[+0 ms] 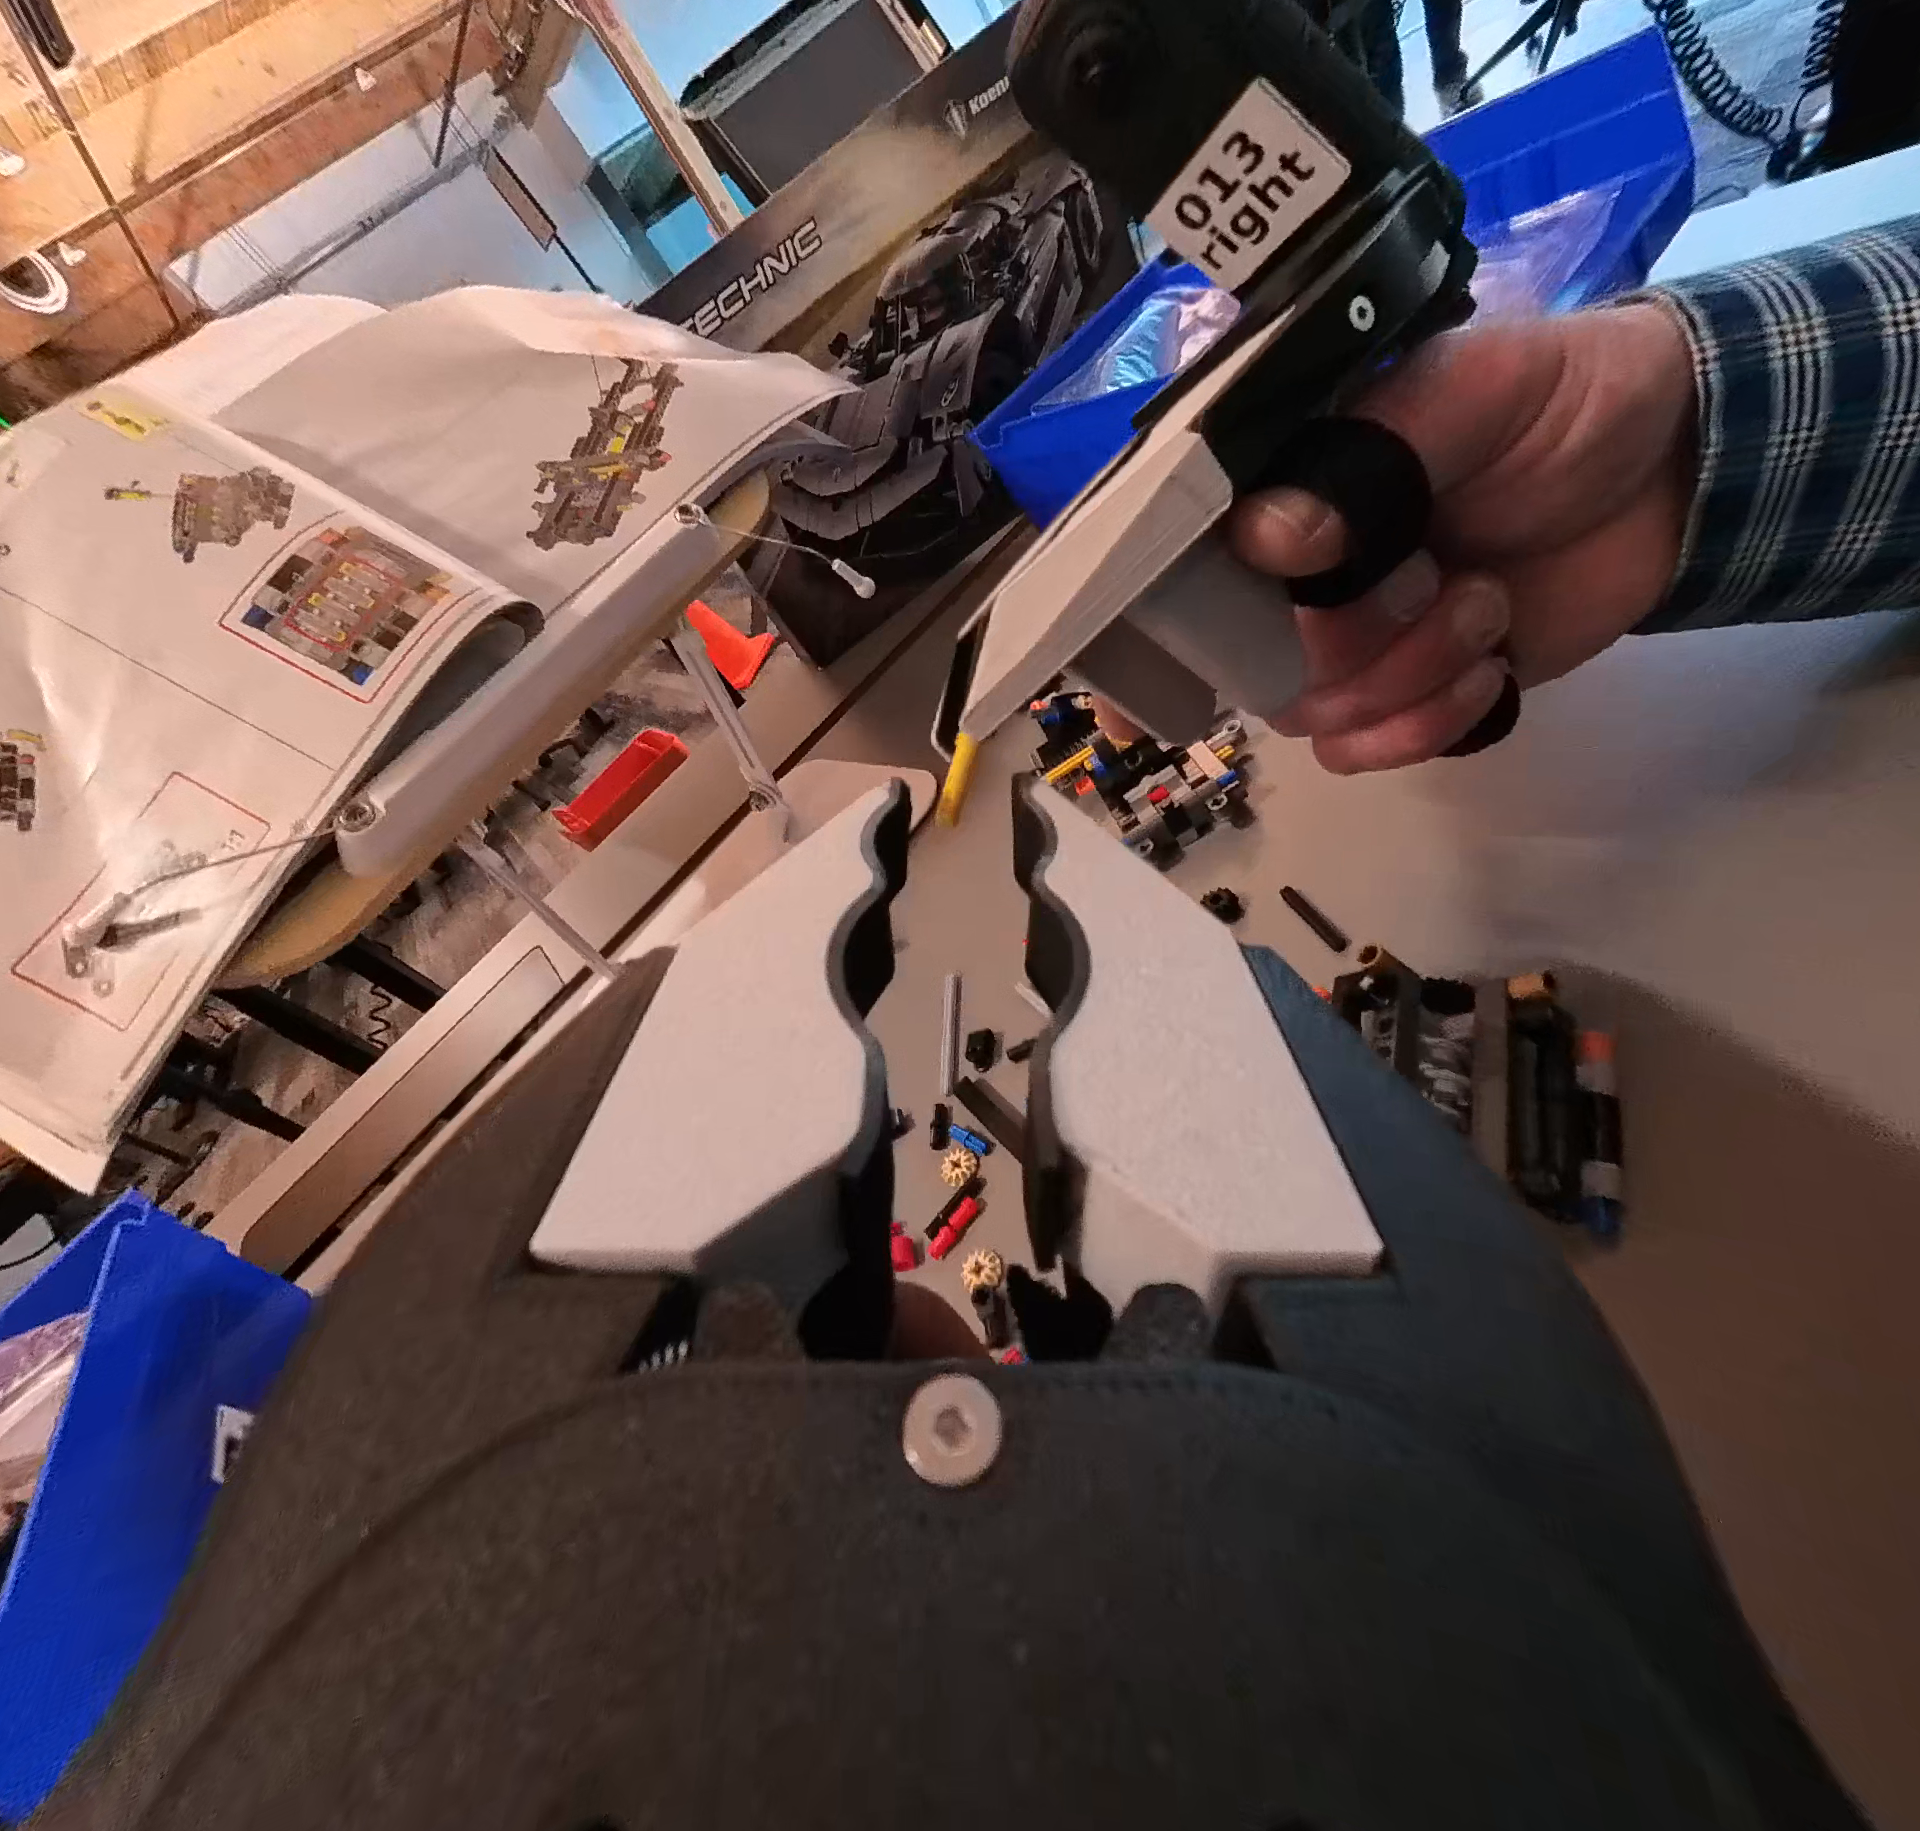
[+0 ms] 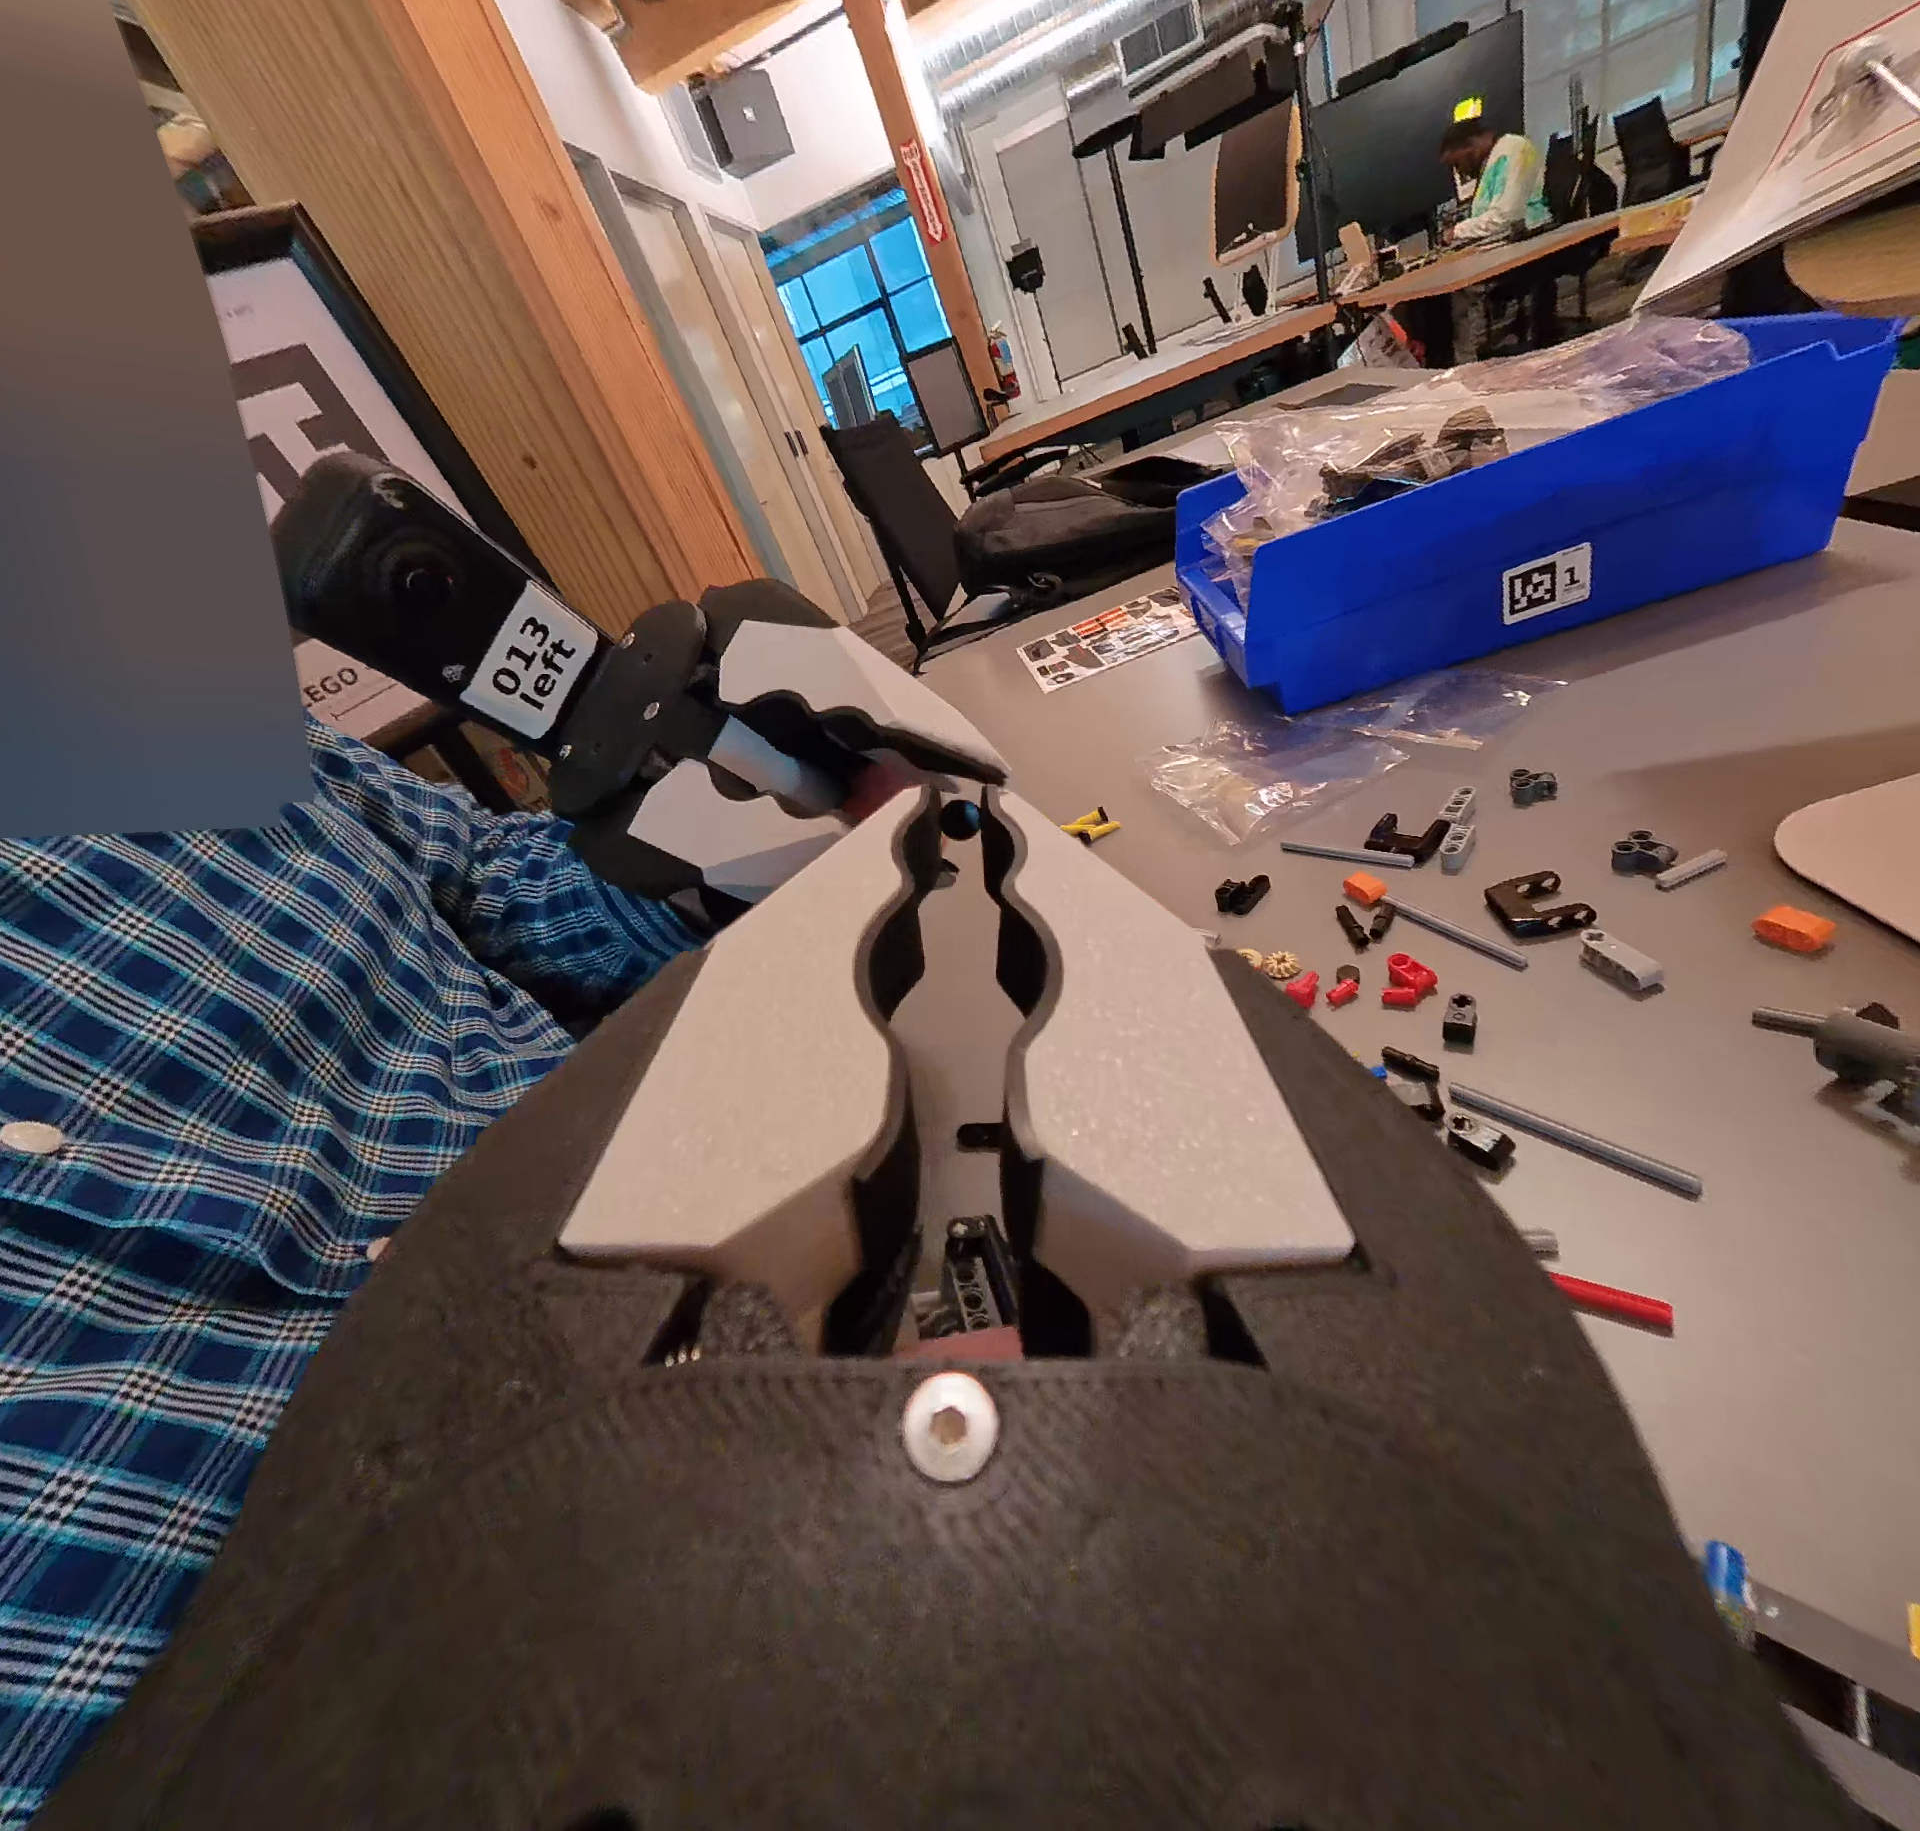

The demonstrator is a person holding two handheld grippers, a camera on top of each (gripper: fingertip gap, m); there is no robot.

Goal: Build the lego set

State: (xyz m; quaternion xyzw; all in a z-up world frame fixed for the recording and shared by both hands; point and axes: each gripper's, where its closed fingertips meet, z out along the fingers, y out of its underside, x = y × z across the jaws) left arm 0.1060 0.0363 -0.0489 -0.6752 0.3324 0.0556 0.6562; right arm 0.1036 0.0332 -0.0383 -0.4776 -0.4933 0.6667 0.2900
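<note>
bench [image 2: 1558, 1366]: grey, we see loose lego parts [image 2: 1403, 971] mid-surface | blue bin [image 2: 1455, 555] of bagged parts at far edge | partial lego assembly [image 1: 1164, 773] near manual stand | left gripper [image 1: 961, 805]: fingers apart, empty | right gripper [image 2: 961, 810]: clamped on yellow piece [image 1: 956, 779]

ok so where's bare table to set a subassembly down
Two free patches on the grey tabletop: the strip between the blue plastic bin and the beige rounded board, right of the clear plastic bags; and the near edge past the red rod. The middle is crowded with loose lego pieces.
</note>
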